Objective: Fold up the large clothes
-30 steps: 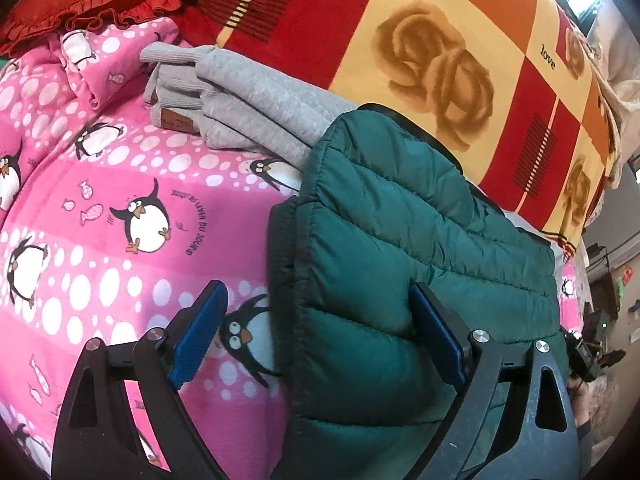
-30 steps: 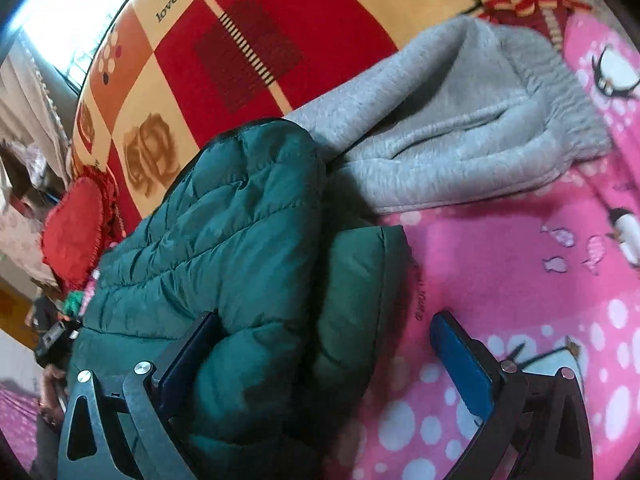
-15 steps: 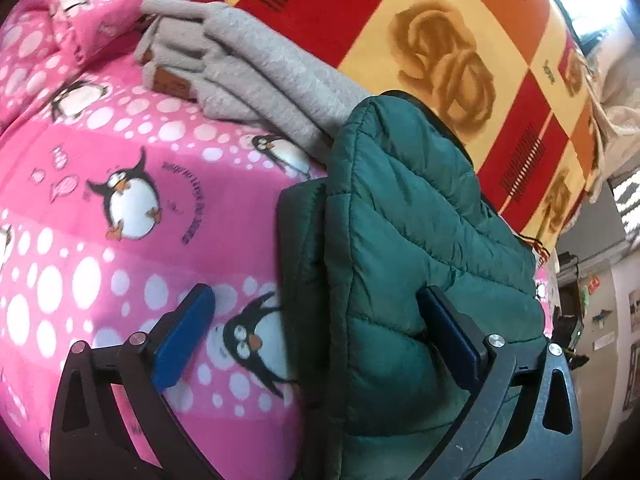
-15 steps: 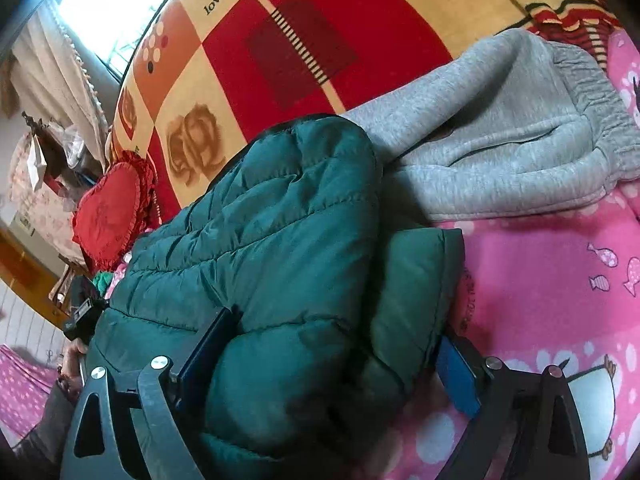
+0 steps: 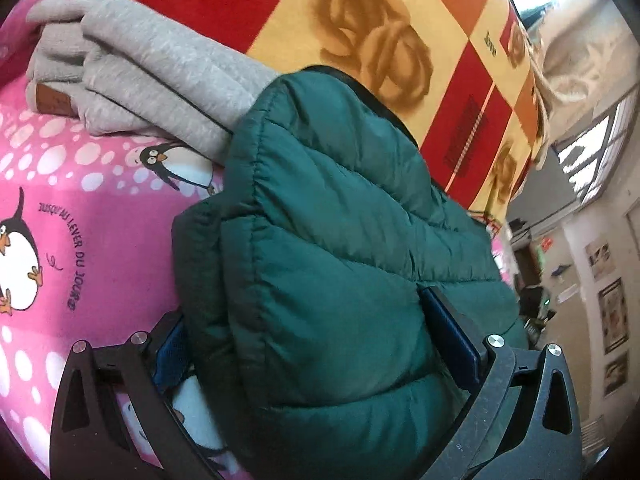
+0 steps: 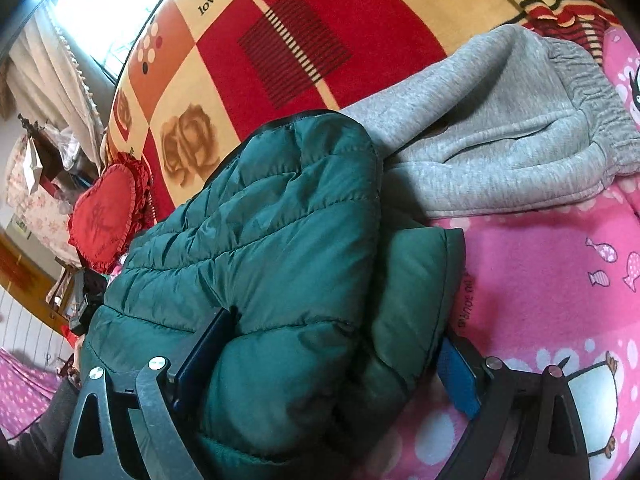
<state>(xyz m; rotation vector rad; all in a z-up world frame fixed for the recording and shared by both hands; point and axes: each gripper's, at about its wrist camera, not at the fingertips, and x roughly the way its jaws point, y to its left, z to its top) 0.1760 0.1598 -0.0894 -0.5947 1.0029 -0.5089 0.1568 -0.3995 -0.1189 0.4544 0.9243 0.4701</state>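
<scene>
A folded dark green puffer jacket lies on the pink penguin bedsheet, its far end against a grey folded garment. My left gripper straddles the jacket's near end with its jaws at full width. Its right pad sinks into the padding and its left pad sits at the lower fold's edge, so it is open. In the right wrist view the jacket bulges between the fingers of my right gripper. Both blue pads press into it, so that gripper is shut on the jacket.
A red and yellow rose-patterned blanket is piled behind the clothes. The grey garment lies to the jacket's right in the right wrist view. A red heart-shaped pillow and room clutter sit at the far left. Bare pink sheet spreads on the right.
My left gripper widened, then pushed forward and down until the jacket filled its jaws. My right gripper's jaws narrowed onto the jacket; its right pad went from over the sheet to against the fold.
</scene>
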